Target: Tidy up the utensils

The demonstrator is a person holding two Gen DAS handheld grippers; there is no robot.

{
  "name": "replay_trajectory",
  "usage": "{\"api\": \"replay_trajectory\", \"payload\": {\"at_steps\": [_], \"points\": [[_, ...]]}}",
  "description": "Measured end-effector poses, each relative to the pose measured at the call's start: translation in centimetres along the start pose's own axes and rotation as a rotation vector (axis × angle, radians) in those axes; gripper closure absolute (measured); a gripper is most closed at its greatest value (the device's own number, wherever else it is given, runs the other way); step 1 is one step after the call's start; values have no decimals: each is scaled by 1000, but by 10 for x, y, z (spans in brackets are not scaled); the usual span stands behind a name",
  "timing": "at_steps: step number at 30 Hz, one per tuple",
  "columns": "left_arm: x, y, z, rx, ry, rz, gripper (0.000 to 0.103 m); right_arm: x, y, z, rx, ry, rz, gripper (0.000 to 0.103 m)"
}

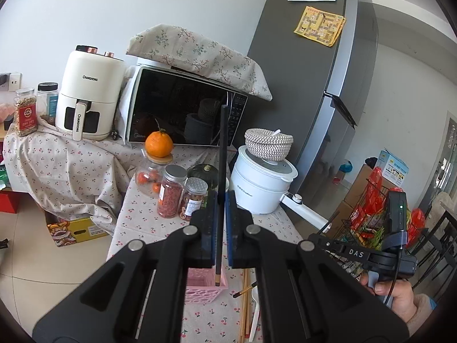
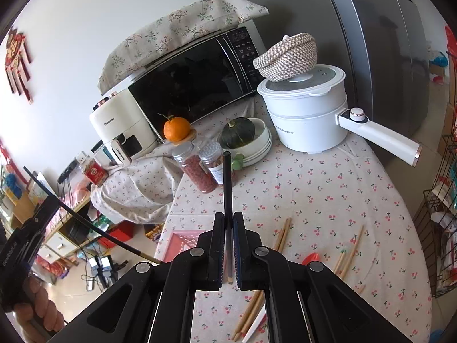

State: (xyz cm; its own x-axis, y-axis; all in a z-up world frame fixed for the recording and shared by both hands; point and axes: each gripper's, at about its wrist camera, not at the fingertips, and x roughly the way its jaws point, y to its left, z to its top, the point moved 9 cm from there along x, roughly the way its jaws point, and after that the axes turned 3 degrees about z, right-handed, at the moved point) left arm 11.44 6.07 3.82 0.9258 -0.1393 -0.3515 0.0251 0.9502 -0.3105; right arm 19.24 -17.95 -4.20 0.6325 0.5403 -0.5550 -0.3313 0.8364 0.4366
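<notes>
My left gripper (image 1: pixel 220 200) is shut on a black chopstick (image 1: pixel 221 154) held upright, its light tip just above a pink perforated basket (image 1: pixel 204 287) on the cherry-print tablecloth. My right gripper (image 2: pixel 228 220) is shut on another black chopstick (image 2: pixel 227 183), also upright, above the table. The pink basket also shows in the right wrist view (image 2: pixel 182 243), left of my right gripper. Wooden chopsticks (image 2: pixel 282 234) lie loose on the cloth, with more (image 2: pixel 347 257) to the right and a white spoon (image 2: pixel 255 328) near the front. In the left wrist view, wooden chopsticks (image 1: pixel 244 308) and the white spoon (image 1: pixel 255 314) lie right of the basket.
At the back stand a microwave (image 1: pixel 182 108), a white air fryer (image 1: pixel 85 94), a white electric pot (image 2: pixel 308 114) with a woven basket on top, spice jars (image 2: pixel 197 168), an orange (image 2: pixel 176 128) and a squash in a bowl (image 2: pixel 242 134). A wire rack (image 2: pixel 440 228) stands right.
</notes>
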Motion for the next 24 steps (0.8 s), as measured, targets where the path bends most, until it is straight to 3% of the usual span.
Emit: {"api": "replay_trajectory", "payload": {"at_steps": [11,24], "points": [[51,22,-15,-51,12,70,97,-4,19,0,-30,-18,15,97],[109,50,-55,-121,185,111,97,-28,41,18,-29,-96,73,97]]}}
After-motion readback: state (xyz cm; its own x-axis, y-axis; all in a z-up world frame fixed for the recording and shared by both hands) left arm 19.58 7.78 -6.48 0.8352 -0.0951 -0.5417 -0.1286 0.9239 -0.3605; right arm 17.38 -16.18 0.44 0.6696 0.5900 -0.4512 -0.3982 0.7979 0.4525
